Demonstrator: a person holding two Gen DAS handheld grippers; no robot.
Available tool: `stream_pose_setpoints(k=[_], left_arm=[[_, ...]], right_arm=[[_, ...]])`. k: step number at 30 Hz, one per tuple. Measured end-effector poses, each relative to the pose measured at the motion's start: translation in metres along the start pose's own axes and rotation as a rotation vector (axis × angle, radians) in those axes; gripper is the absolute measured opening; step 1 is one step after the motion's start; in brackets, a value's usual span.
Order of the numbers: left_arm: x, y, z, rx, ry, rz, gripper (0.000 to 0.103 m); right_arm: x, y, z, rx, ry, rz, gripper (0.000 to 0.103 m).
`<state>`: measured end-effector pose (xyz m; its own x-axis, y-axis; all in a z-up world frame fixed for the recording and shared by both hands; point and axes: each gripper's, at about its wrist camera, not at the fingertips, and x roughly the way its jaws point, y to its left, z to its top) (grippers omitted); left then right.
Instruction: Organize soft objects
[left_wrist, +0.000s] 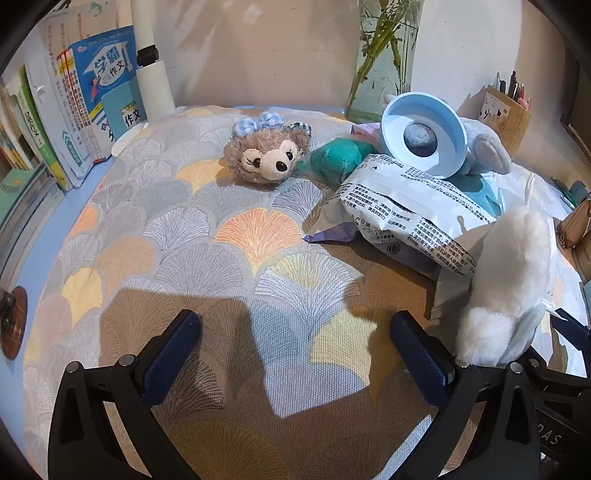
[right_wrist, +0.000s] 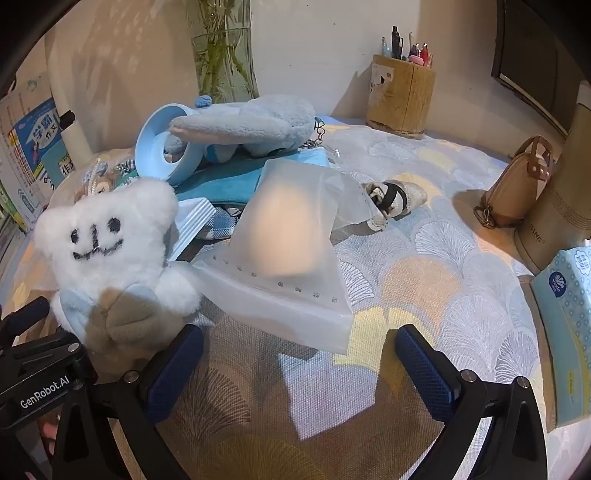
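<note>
A brown plush bear head with a blue checked bow lies on the patterned cloth at the back. A white plush bear stands upright just left of my right gripper; it also shows in the left wrist view, right of my left gripper. A grey-blue plush lies on a pile with a blue ring-shaped holder. A frosted bag lies in front of my right gripper. Both grippers are open and empty, low over the cloth.
Books stand at the left. A glass vase with stems and a pen holder stand at the back wall. A printed wipes pack, a green bundle, a small tan bag and a tissue box are nearby.
</note>
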<state>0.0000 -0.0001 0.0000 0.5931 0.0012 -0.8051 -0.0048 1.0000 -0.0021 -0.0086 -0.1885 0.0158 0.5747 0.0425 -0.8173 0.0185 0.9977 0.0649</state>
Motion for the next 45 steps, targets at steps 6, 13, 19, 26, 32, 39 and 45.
stream_pose_setpoints(k=[6, 13, 19, 26, 32, 39, 45], left_arm=[[0.0, 0.0, 0.0, -0.001, 0.001, -0.001, 0.103], [0.0, 0.0001, 0.0, -0.001, 0.001, -0.002, 0.103], [0.0, 0.0002, 0.0, -0.001, 0.001, -0.001, 0.103], [0.0001, 0.0001, 0.0, -0.001, 0.001, -0.001, 0.103], [-0.0014, 0.0024, -0.002, -0.001, 0.0, 0.0, 0.103], [-0.0006, -0.0001, 0.0012, -0.001, 0.0, 0.0, 0.103], [-0.0007, 0.0, 0.0013, -0.001, 0.0, 0.0, 0.103]], right_arm=[[0.0001, 0.0, 0.0, -0.003, 0.003, -0.004, 0.103], [0.0001, -0.0002, -0.0001, -0.003, 0.003, -0.004, 0.103], [0.0001, -0.0003, -0.0002, -0.003, 0.003, -0.004, 0.103], [0.0006, -0.0001, -0.0006, -0.003, 0.003, -0.004, 0.103], [0.0005, 0.0012, -0.0002, 0.001, 0.003, -0.005, 0.103], [0.0011, 0.0002, -0.0005, 0.002, 0.004, -0.005, 0.103], [0.0009, -0.0002, -0.0001, 0.002, 0.004, -0.005, 0.103]])
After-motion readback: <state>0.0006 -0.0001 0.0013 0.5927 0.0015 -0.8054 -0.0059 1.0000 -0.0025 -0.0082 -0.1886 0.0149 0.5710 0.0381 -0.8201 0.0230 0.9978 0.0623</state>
